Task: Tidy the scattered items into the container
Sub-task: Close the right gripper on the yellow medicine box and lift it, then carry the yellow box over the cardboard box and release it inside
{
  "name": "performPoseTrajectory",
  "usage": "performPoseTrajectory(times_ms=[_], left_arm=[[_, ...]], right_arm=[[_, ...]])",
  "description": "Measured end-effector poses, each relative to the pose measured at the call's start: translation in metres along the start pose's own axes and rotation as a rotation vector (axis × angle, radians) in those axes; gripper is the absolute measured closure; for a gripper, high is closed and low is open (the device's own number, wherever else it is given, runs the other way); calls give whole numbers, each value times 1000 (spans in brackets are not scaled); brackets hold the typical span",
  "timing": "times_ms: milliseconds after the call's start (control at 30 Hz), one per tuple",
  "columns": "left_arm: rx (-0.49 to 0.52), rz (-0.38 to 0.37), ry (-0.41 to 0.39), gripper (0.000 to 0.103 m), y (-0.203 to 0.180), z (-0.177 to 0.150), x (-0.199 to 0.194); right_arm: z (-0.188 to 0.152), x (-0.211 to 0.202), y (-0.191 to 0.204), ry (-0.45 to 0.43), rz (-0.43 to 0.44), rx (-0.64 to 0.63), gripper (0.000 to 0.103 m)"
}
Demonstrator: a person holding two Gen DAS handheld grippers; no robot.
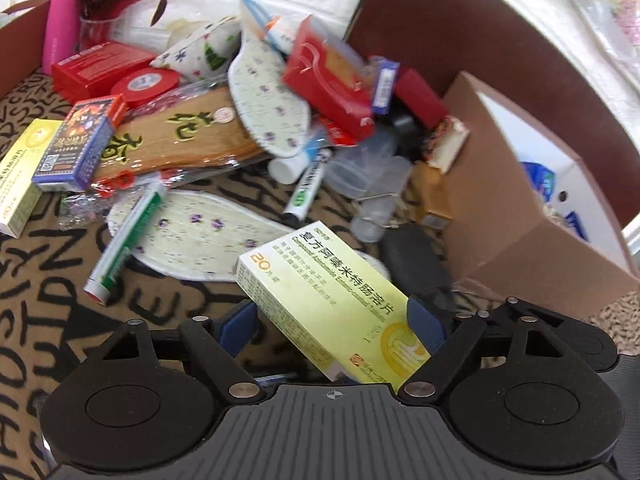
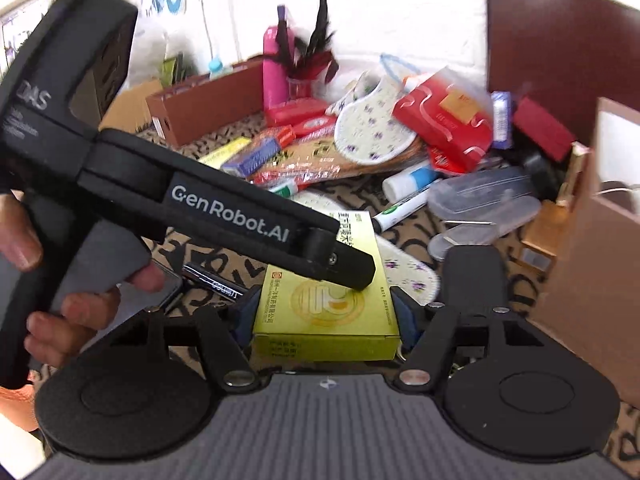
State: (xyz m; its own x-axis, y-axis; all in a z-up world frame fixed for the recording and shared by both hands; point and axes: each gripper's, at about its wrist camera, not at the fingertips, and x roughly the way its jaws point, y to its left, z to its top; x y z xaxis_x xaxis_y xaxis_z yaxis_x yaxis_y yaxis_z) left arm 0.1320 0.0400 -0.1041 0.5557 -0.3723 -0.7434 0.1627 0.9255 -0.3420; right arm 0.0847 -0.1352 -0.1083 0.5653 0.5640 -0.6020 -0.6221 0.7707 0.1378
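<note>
A yellow medicine box (image 1: pixel 320 304) lies between the blue pads of my left gripper (image 1: pixel 334 320), which is shut on it and holds it tilted above the patterned cloth. In the right wrist view the same box (image 2: pixel 326 312) sits between the pads of my right gripper (image 2: pixel 326 316), which grips its near end; the left gripper's body (image 2: pixel 224 216) crosses over it. The open cardboard container (image 1: pixel 532 208) stands to the right, also at the right edge of the right wrist view (image 2: pixel 592 216). Scattered items lie behind: floral insoles (image 1: pixel 192 236), a marker (image 1: pixel 308 184), a red box (image 1: pixel 328 80).
A second yellow box (image 1: pixel 20 176), a blue card box (image 1: pixel 76 144), a green-striped tube (image 1: pixel 124 240), a black case (image 1: pixel 416 260), clear plastic cases (image 2: pixel 484 196), a pink bottle (image 2: pixel 274 68) and a brown chair back (image 2: pixel 560 56) crowd the cloth-covered table.
</note>
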Motion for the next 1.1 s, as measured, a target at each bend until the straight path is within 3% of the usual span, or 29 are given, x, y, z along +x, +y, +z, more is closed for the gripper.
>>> performPoseTrajectory(times_ms=[300, 600, 800, 1100], left_arm=[[63, -20, -69, 22, -69, 1, -30], [230, -96, -172, 22, -186, 41, -42], [301, -179, -159, 22, -254, 69, -6], [321, -270, -36, 21, -298, 84, 93]], right_arm=[[-6, -69, -12, -111, -63, -4, 32], [9, -155, -62, -270, -212, 6, 32], [15, -190, -115, -292, -339, 26, 32], [2, -174, -201, -194, -434, 124, 32]])
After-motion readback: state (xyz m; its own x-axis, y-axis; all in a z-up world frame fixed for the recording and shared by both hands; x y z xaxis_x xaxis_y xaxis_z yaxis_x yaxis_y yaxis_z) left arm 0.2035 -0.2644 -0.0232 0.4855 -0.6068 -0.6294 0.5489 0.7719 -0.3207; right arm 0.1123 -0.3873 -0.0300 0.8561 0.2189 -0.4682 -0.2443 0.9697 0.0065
